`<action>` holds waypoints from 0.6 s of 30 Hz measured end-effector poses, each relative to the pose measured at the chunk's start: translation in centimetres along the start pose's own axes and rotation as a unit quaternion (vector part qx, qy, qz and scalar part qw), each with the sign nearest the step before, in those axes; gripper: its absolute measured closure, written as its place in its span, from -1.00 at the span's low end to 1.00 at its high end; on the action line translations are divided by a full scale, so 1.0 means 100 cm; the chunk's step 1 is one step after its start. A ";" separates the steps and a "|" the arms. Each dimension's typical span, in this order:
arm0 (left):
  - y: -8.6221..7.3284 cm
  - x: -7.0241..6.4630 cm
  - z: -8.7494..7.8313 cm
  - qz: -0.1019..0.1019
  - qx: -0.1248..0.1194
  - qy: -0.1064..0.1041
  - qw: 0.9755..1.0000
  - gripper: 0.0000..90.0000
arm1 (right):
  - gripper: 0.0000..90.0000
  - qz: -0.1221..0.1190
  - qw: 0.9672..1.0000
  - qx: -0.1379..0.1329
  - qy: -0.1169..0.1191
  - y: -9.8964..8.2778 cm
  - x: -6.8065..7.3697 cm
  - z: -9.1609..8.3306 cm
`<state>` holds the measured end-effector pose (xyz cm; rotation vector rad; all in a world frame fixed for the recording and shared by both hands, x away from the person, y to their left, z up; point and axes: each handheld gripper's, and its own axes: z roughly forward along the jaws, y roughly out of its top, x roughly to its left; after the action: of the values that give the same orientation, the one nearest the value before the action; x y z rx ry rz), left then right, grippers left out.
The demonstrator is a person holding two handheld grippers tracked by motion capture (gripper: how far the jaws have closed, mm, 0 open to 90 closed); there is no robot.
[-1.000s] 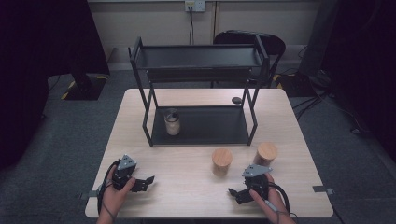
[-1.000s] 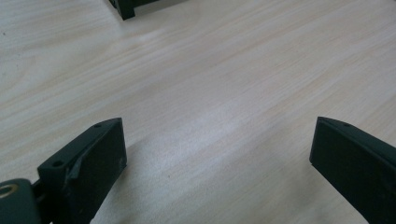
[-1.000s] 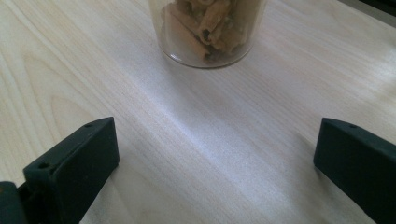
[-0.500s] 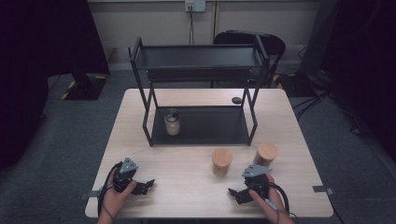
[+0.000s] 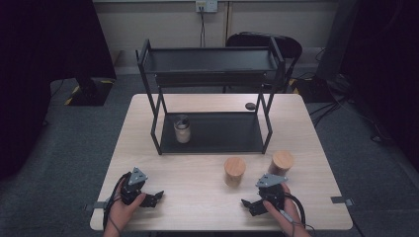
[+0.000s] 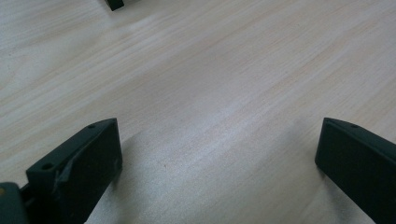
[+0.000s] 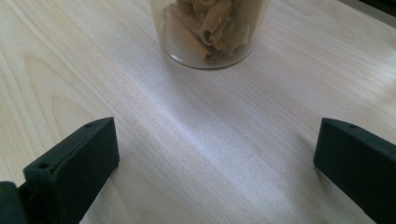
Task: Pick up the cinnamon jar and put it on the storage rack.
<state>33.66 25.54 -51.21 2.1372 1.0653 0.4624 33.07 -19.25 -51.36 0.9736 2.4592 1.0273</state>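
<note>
Two jars with wooden lids stand on the light wooden table (image 5: pixel 197 163), one at centre right (image 5: pixel 234 170) and one further right (image 5: pixel 282 162). A third jar (image 5: pixel 182 129) sits on the lower shelf of the black rack (image 5: pixel 212 64). My left gripper (image 5: pixel 152 198) rests near the front left edge, open, with bare wood between its jaws (image 6: pixel 219 140). My right gripper (image 5: pixel 250 205) lies near the front right, also open (image 7: pixel 217 135). In the right gripper view a glass jar of pasta tubes (image 7: pixel 210 32) stands just ahead of the jaws, untouched.
The rack's upper tray stands high over the back half of the table. A small dark round object (image 5: pixel 250 105) lies by the rack's rear right leg. A dark corner (image 6: pixel 114 3) shows at the top of the left gripper view. A chair (image 5: pixel 267 42) stands behind the table.
The left gripper has drifted slightly toward the table's front edge. The right gripper and the jars have stayed put.
</note>
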 end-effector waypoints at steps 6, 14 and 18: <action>0.000 0.000 0.000 0.000 0.000 0.000 1.000 -1.00 | -1.00 -0.003 1.000 0.001 0.003 0.001 -0.001 0.000; 0.000 0.000 0.000 0.000 0.000 0.000 1.000 -1.00 | -0.99 -0.008 1.000 0.013 0.007 0.004 -0.002 0.000; 0.000 0.000 0.000 0.000 0.000 0.000 1.000 -1.00 | -0.97 -0.018 1.000 0.018 0.003 0.007 -0.003 0.000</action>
<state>33.66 25.54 -51.21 2.1375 1.0650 0.4625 33.56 -19.14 -50.84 0.9340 2.4993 0.9793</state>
